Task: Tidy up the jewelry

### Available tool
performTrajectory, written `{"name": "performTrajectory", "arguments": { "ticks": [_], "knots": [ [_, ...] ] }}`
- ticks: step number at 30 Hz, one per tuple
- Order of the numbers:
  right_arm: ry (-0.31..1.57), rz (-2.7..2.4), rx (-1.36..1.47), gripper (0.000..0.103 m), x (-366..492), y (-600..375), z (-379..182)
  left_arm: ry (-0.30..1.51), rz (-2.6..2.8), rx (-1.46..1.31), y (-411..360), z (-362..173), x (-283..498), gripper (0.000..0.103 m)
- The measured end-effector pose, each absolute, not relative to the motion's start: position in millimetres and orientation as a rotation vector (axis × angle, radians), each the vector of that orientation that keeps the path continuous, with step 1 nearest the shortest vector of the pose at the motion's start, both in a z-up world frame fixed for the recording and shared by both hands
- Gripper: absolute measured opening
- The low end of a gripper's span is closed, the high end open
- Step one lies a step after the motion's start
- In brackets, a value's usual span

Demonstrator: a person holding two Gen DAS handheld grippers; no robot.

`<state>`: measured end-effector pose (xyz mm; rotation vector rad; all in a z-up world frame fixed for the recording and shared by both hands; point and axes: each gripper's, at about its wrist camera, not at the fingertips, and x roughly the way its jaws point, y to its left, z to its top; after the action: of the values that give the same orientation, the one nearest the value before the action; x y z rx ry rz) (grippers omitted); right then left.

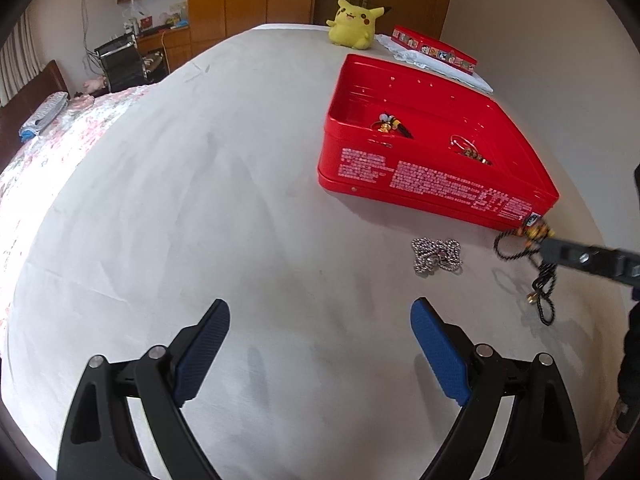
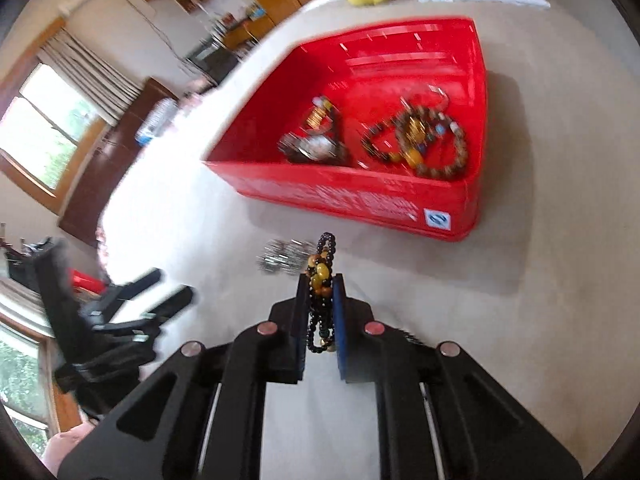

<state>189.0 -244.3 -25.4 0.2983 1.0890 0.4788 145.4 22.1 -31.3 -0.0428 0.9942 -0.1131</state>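
Right hand-held gripper (image 2: 319,300): blue pads clenched on a black-bead necklace (image 2: 322,276) w/ amber-yellow beads; the amber cluster sits at the fingertips, dark bead strands run back between the pads and a bead loop sticks out past the tips. Left-wrist view shows the same item (image 1: 536,236) at the tip of the right hand-held gripper (image 1: 554,246), cord loops hanging down to the sheet, just beside the near right corner of the red tin.

Left hand-held gripper (image 1: 320,322): released, blue pads wide apart, nothing between them, above bare sheet.

Red tin (image 1: 432,184): lidless, white print on its near wall, resting on the bed (image 1: 200,200) (grey-white sheet). Contents, right-wrist view: brown-bead bracelets (image 2: 420,144) w/ amber and blue beads in the right part; a smaller blurred heap (image 2: 316,140) w/ gold and dark pieces to their left. Red tin (image 2: 360,196) lies ahead of the clenched pads.

Silver chain (image 1: 437,255): bunched on the sheet, near the tin's front wall, apart from it; in the right-wrist view it (image 2: 284,258) lies blurred, just left of the held beads.

Background: yellow plush toy (image 1: 354,24) at the far edge of the bed; red lid (image 1: 434,50) w/ picture strip on a white cloth beside it.
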Motion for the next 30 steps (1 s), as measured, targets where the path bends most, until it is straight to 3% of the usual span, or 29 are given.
{"name": "performTrajectory", "arguments": {
  "ticks": [5, 12, 30],
  "knots": [
    [1.046, 0.509, 0.306, 0.010, 177.9, -250.4, -13.3, 0.997, -0.122, -0.036, 17.1, -31.7, 142.2, 0.092],
    [1.104, 0.402, 0.317, 0.010, 169.6, -275.6, -36.7, 1.007, -0.141, -0.022, 6.3, -31.7, 144.0, 0.092],
    [1.099, 0.382, 0.359, 0.010, 169.6, -295.2, -47.9, 1.121, -0.246, 0.088, -64.2, -41.2, 200.5, 0.091]
  ]
}}
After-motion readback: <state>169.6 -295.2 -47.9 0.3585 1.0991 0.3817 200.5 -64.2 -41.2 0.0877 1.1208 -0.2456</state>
